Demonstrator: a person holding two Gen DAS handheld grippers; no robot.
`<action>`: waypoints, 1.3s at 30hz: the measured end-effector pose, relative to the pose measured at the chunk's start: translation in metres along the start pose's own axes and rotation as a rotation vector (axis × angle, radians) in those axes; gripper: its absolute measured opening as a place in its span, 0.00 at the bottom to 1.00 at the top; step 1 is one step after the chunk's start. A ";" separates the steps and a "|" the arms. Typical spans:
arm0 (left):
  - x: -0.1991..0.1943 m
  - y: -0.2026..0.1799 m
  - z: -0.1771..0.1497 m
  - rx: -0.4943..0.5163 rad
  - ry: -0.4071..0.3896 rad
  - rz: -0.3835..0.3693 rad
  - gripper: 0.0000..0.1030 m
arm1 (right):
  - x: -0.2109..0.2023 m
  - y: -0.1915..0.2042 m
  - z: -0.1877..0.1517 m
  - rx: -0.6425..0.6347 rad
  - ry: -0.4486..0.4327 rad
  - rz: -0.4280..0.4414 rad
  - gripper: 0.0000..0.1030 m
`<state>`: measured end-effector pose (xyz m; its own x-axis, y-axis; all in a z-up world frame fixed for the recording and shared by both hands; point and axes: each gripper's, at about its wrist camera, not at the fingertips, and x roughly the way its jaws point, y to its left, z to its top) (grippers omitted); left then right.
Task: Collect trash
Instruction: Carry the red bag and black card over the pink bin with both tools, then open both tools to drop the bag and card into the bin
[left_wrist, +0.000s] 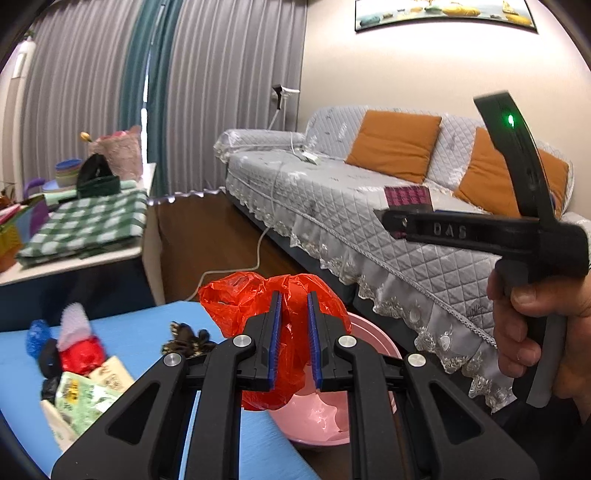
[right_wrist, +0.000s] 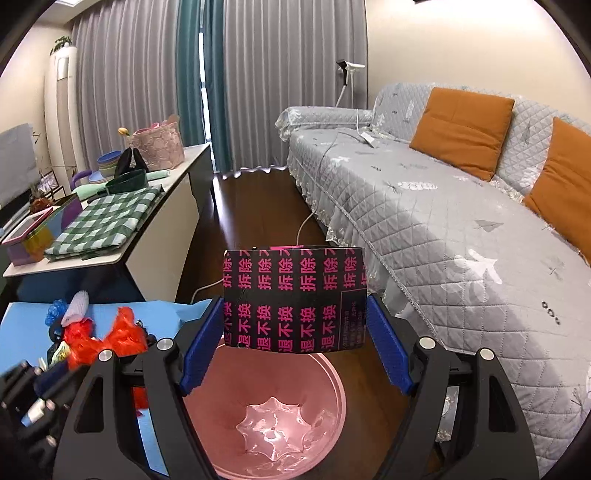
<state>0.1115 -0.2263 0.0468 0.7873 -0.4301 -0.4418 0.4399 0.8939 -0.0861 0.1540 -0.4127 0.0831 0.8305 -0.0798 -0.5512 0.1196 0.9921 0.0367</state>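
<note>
Bag (left_wrist: 291, 332), red, clamped in left gripper (left_wrist: 294, 341) at lower centre; right gripper (right_wrist: 293, 345) grasps card (right_wrist: 293, 301) over bin (right_wrist: 273, 424).

basin (right_wrist: 273, 413) on floor | mat (right_wrist: 26, 332) left | sofa (right_wrist: 461, 240) right

Crumpled red plastic bag (left_wrist: 291, 332) and black pink-lettered card (right_wrist: 293, 299) hang above the pink bin (right_wrist: 273, 417).

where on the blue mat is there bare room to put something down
The blue mat is bare along its far edge, between the trash pile and the pink bin, and on the strip nearest the left tool. Its left side is crowded with wrappers and bags. The bin's inside is clear below the black card in the right tool.
</note>
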 end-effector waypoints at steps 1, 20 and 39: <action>0.005 -0.001 -0.001 0.002 0.008 -0.002 0.13 | 0.002 0.000 0.001 0.001 0.002 0.001 0.73; 0.041 0.002 -0.005 0.013 0.070 -0.024 0.41 | 0.018 0.002 0.003 0.017 0.024 0.001 0.87; -0.043 0.033 -0.010 -0.044 0.044 0.031 0.41 | 0.000 0.028 -0.005 -0.013 0.002 0.035 0.75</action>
<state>0.0880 -0.1768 0.0537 0.7802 -0.3971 -0.4833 0.3957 0.9117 -0.1101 0.1551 -0.3850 0.0801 0.8331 -0.0447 -0.5513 0.0832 0.9955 0.0450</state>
